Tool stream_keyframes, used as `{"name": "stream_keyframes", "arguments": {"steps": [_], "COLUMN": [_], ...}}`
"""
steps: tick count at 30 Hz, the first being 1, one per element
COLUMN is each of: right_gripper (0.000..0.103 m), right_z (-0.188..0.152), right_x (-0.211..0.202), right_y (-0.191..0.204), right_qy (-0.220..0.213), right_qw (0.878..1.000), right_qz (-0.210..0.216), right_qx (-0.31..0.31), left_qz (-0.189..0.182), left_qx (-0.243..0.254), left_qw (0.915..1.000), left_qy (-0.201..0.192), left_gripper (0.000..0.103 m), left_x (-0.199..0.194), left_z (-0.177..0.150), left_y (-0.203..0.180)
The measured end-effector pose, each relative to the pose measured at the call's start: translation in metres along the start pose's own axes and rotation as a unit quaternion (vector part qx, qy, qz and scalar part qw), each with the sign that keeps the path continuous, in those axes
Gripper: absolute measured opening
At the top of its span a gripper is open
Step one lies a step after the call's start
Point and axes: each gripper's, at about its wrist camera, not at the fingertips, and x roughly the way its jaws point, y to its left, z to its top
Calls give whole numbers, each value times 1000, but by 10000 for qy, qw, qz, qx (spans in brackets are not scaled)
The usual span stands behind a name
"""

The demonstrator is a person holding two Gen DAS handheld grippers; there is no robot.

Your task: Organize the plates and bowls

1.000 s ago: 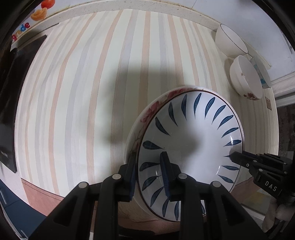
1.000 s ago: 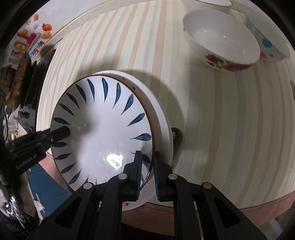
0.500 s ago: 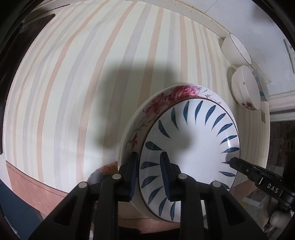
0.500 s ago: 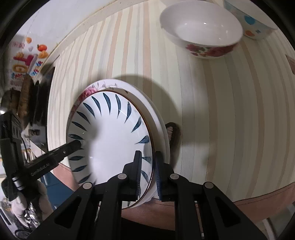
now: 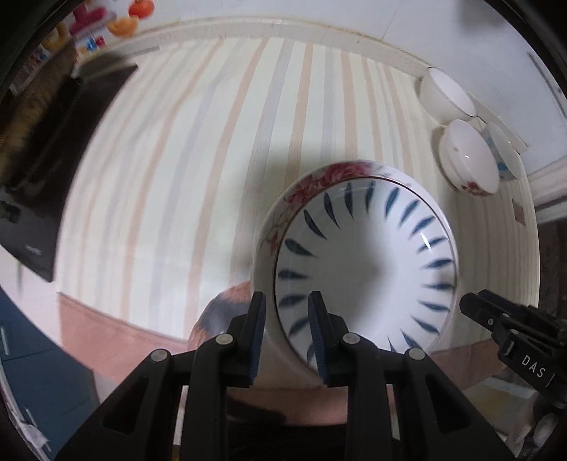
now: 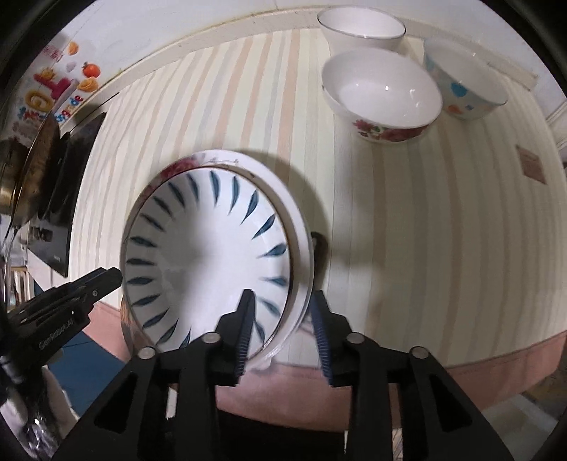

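Note:
A blue-leaf plate point(image 5: 368, 269) lies stacked on a red-flower plate point(image 5: 319, 181); both show in the right wrist view, the blue-leaf plate point(image 6: 205, 255) over the flower plate point(image 6: 301, 248). My left gripper point(image 5: 287, 319) is shut on the stack's left rim. My right gripper point(image 6: 283, 319) has its jaws spread around the stack's right rim, no longer pinching it. The stack is tilted near the front edge of the striped table point(image 5: 212, 159).
Three bowls stand at the back right: a plain white one point(image 6: 361, 30), a red-flower one point(image 6: 382, 95) and a blue-dotted one point(image 6: 464, 78). A black appliance point(image 6: 71, 170) sits at the table's left. The table's pink front edge point(image 6: 460, 361) is close below.
My right gripper's jaws have opened and let go of the rim. My left gripper still holds the stack, and both views have swung so the bowls sit more centrally.

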Motion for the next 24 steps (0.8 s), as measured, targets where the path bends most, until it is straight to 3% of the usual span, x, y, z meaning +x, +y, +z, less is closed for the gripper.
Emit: {"name": "stream_keyframes", "arguments": {"steps": [3, 5, 7, 9, 10, 18, 24], "right_gripper": [59, 69, 82, 84, 86, 93, 94], "right_z": [-18, -30, -46, -61, -68, -125, -165], "right_x": [-29, -49, -72, -94, -102, -173, -213], "right_y": [11, 18, 25, 30, 31, 52, 69], "right_qy": [-268, -450, -650, -848, -928, -1590, -1899], "right_qw": [9995, 9989, 9977, 9961, 9954, 9861, 9804], "right_qz": [-103, -94, -155, -227, -236, -480, -524], "right_qx": [-97, -95, -101, -89, -92, -44, -62], "left_qz": [-4, -26, -83, -94, -80, -118, -262], "left_qx": [211, 359, 476, 529, 560, 652, 733], "left_qw": [9996, 9989, 9982, 9972, 9965, 9906, 9883], "left_qy": [-178, -287, -366, -517, -611, -1200, -1308], "left_gripper": [28, 37, 59, 78, 83, 97, 98], "left_x": [-29, -48, -66, -84, -93, -153, -183], "left_z": [-18, -30, -39, -48, -51, -86, -109], "left_y": [-7, -11, -15, -16, -16, -9, -8]}}
